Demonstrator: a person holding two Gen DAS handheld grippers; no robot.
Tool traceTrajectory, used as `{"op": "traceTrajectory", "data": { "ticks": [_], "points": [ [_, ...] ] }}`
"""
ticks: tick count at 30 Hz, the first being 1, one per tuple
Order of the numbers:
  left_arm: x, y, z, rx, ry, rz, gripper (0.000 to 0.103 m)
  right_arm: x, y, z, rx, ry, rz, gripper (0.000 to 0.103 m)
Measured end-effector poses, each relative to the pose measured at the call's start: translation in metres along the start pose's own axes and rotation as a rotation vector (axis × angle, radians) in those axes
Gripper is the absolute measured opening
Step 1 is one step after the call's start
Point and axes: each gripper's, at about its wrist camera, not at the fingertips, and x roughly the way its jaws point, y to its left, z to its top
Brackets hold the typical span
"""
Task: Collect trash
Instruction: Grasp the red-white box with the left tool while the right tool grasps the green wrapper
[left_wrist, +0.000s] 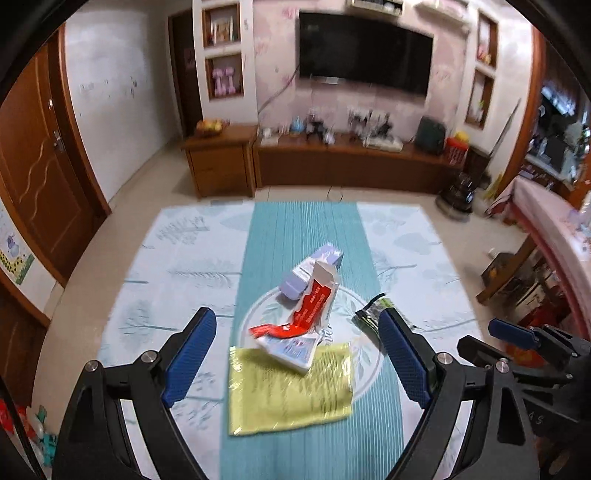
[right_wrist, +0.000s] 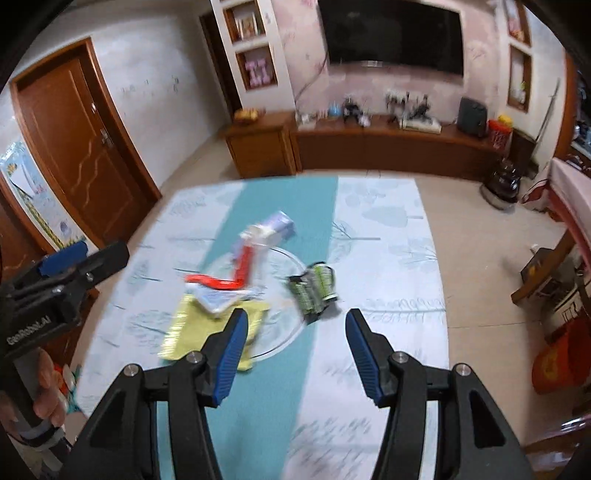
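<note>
A pile of trash lies on a clear glass plate (left_wrist: 365, 354) on the table: a red and white carton (left_wrist: 310, 314), a lilac box (left_wrist: 314, 269), a yellow wrapper (left_wrist: 288, 391) and a green and black wrapper (left_wrist: 373, 314). My left gripper (left_wrist: 297, 354) is open, above the near side of the pile. In the right wrist view the same carton (right_wrist: 240, 273), lilac box (right_wrist: 277, 225), yellow wrapper (right_wrist: 192, 325) and green wrapper (right_wrist: 314, 288) show. My right gripper (right_wrist: 293, 350) is open and empty, short of the green wrapper.
The table (left_wrist: 177, 273) has a pale leaf-print cloth with a teal runner (left_wrist: 306, 229). A wooden TV cabinet (left_wrist: 351, 162) stands beyond it. A wooden door (right_wrist: 85, 155) is at the left, furniture (right_wrist: 561, 280) at the right.
</note>
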Motion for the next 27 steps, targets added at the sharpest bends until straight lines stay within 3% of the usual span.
{"op": "traceTrajectory", "data": {
  "ticks": [7, 13, 17, 21, 23, 24, 27],
  "points": [
    [0.114, -0.024, 0.007, -0.031, 0.188, 0.048, 0.088, 0.103, -0.030, 0.017, 0.021, 0.114, 0.052, 0.055],
    [0.158, -0.019, 0.004, -0.115, 0.275, 0.082, 0.088, 0.147, -0.024, 0.016, -0.045, 0.169, 0.068, 0.054],
    [0.175, -0.017, 0.003, -0.142, 0.307, 0.117, 0.088, 0.160, -0.021, 0.014, -0.075, 0.181, 0.077, 0.029],
    [0.191, -0.014, 0.002, -0.167, 0.349, 0.143, 0.088, 0.160, -0.022, 0.016, -0.070, 0.177, 0.108, 0.014],
    [0.197, -0.012, 0.002, -0.174, 0.363, 0.151, 0.088, 0.160, -0.023, 0.016, -0.061, 0.174, 0.125, 0.013],
    [0.200, -0.012, 0.002, -0.179, 0.370, 0.157, 0.085, 0.160, -0.024, 0.017, -0.057, 0.172, 0.130, 0.013],
    [0.209, -0.009, -0.002, -0.192, 0.403, 0.152, 0.056, 0.158, -0.025, 0.019, -0.047, 0.166, 0.146, 0.013]
  ]
}}
